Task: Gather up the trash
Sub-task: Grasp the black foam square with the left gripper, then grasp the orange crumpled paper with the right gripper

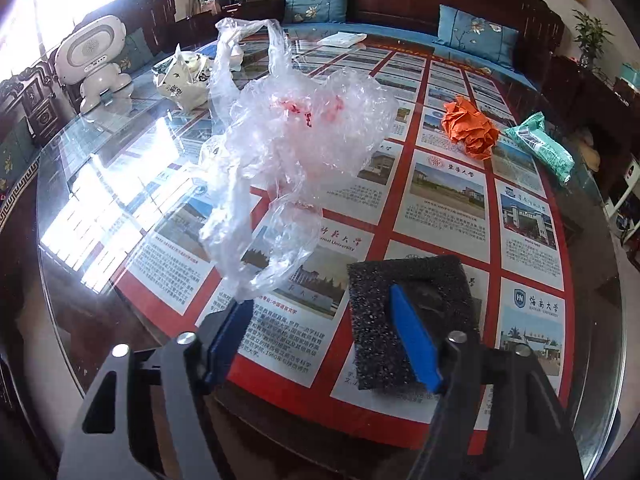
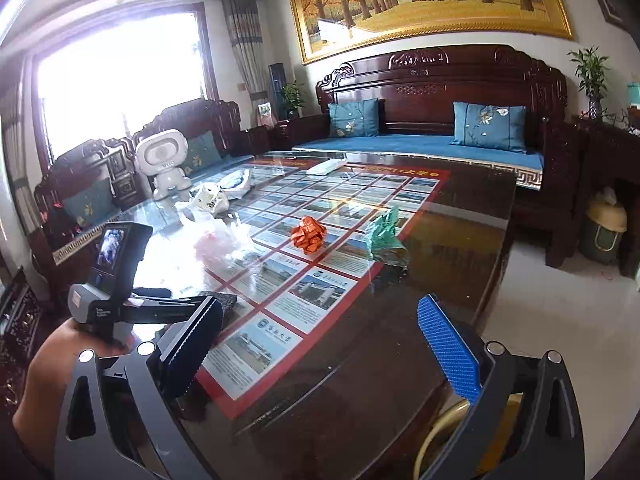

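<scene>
- Jaws of the left gripper (image 1: pixel 320 312) stand part-way apart with nothing pressed between them; the clear plastic bag (image 1: pixel 288 136) brushes only its left finger tip.
- Right gripper (image 2: pixel 320 328) stands wide and empty, well short of the trash.
- Crumpled orange paper (image 2: pixel 308 234) and a green wrapper (image 2: pixel 382 236) lie further along the glass tabletop (image 1: pixel 100 184).
- Step in hand, by my reading: grasping the bag.
- Next move calls for getting film between both pads before closing.
</scene>
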A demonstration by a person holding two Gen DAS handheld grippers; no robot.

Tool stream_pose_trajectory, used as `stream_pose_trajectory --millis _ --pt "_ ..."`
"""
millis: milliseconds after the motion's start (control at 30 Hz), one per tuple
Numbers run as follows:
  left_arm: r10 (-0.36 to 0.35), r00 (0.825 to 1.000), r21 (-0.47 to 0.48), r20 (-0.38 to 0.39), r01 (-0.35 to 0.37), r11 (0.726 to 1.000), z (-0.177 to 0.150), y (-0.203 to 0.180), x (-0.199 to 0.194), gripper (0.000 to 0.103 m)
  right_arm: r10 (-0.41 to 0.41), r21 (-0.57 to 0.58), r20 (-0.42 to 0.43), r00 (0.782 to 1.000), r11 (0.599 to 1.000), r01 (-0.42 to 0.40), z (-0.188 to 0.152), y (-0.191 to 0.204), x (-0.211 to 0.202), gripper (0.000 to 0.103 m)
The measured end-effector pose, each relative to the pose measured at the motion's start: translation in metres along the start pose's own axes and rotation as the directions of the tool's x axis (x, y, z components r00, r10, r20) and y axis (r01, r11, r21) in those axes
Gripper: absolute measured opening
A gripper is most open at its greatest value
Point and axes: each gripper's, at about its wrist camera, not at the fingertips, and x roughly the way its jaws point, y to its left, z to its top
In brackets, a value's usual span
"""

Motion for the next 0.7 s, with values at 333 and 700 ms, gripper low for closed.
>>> stream_pose_trajectory --millis 333,700 --pt "-0.152 0.988 0.006 0.037 0.152 0.988 0.0 -0.008 -0.007 0.017 0.008 0.017 -0.03 1.0 1.0 -0.008 0.001 -0.004 0.023 0.095" --pt "-0.208 0.972 -0.018 0.111 0.211 0.977 0.014 0.004 -0.026 0.017 0.003 -0.024 -0.082 0.997 1.0 -0.005 0.025 0.006 0.077 0.095"
